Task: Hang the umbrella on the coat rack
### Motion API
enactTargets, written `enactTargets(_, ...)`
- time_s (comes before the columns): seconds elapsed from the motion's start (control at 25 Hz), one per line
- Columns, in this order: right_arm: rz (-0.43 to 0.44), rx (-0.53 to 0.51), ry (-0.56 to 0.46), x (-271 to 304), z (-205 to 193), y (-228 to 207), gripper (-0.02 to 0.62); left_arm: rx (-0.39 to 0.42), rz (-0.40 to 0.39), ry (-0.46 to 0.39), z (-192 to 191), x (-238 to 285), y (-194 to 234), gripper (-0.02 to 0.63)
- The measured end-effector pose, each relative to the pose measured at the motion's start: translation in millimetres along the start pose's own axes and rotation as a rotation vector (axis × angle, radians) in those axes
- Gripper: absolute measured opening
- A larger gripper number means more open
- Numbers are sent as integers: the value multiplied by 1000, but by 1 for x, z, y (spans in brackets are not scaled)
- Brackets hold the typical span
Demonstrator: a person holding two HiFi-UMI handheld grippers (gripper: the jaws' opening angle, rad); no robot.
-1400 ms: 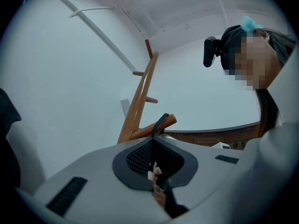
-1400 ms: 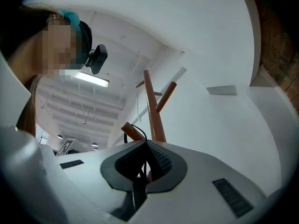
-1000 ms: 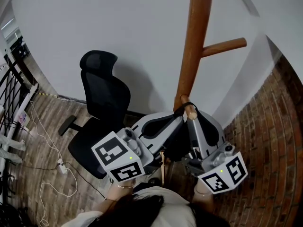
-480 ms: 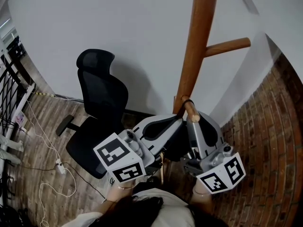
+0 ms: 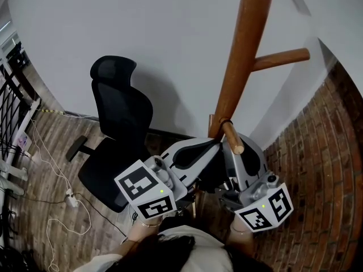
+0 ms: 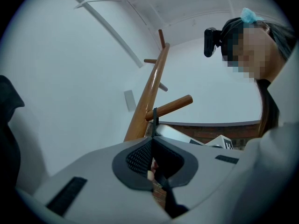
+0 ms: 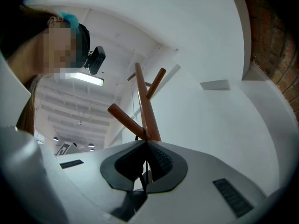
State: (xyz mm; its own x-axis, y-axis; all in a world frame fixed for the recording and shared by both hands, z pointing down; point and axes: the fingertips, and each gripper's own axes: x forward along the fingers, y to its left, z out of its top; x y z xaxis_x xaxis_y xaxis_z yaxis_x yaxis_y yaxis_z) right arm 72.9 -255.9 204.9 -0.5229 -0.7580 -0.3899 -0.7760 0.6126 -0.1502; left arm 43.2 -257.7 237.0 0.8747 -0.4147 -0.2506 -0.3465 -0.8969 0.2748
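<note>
Now | left gripper (image 6: 150, 138) and right gripper (image 7: 145, 143) each clamped tight on strap (image 6: 154, 118) | loop round peg (image 6: 170, 105) just ahead | slide it toward post (image 5: 238, 67) before letting go

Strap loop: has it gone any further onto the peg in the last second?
Yes. The strap loop slid along the lower peg toward the post; more peg tip now shows past it. The left gripper and right gripper stayed shut on it.

Left gripper (image 5: 214, 144) and right gripper (image 5: 227, 149) point upward side by side (tips nearly touching), each clamped on a strap (image 6: 154, 116).
</note>
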Motion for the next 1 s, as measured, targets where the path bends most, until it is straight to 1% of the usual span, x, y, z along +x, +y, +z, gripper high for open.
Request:
enactTargets(0.16, 11, 10, -1, -2, 0, 2, 37, 9, 6, -11, 1, -4, 0, 11)
enactTargets(0.36, 12, -1, 11, -4, -1, 4, 37, 22, 16, -27, 4, -7, -2, 11)
enactTargets(0.6, 15, 2, 26, -10, -6, 5, 37, 16, 33, -104, 17, -15, -1, 11)
enactTargets(0.8, 14, 7, 33, -19, -7, 5, 37, 17, 77, -102, 14, -21, 2, 11)
enactTargets(1.0, 18, 9, 35, -29, -6, 9, 37, 22, 86, -87, 6, -24, -9, 11)
